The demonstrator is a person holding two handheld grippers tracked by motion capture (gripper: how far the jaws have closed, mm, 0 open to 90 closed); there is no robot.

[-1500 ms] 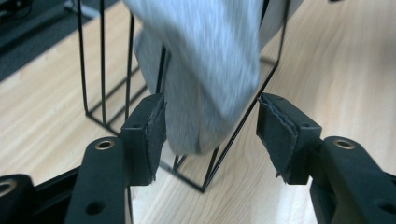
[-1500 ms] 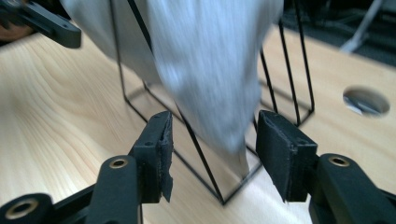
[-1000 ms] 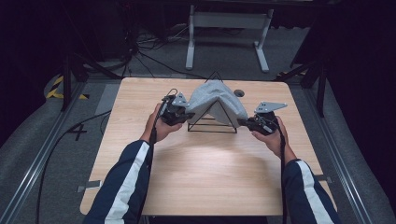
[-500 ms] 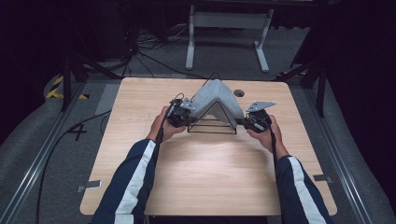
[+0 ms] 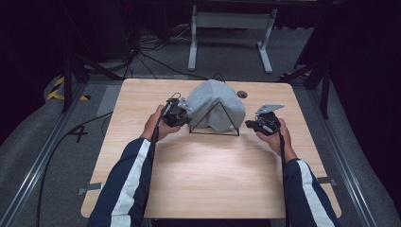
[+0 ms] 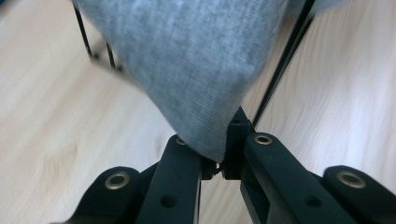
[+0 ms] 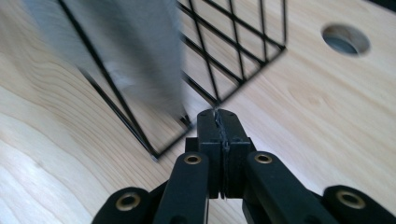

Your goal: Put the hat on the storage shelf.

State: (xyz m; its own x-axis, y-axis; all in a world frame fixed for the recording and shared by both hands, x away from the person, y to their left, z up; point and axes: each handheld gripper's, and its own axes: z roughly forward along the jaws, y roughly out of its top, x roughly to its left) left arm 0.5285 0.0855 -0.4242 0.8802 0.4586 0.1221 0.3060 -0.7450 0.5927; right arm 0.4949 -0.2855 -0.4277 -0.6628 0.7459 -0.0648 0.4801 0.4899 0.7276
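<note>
A grey cloth [image 5: 215, 104] hangs draped over a black wire rack [image 5: 213, 134] shaped like a tent, at the middle back of the wooden table [image 5: 213, 179]. My left gripper [image 5: 187, 113] is at the rack's left side, low over the table. In the left gripper view it [image 6: 219, 161] is shut on a lower corner of the cloth [image 6: 187, 60], beside a rack wire [image 6: 280, 65]. My right gripper [image 5: 248, 124] sits just right of the rack. Its jaws [image 7: 218, 116] are shut with nothing seen between them, a little short of the rack's grid [image 7: 233, 51] and the hanging cloth [image 7: 130, 46].
A round hole [image 5: 242, 94] is cut in the tabletop behind the rack, to the right. Bare wood lies in front of both hands. On the floor beyond the table are a white metal stand [image 5: 231, 21] and loose cables.
Both hands came down toward the table. The cloth, first stretched between the two grippers above the rack, now lies over it. The right gripper no longer holds its edge.
</note>
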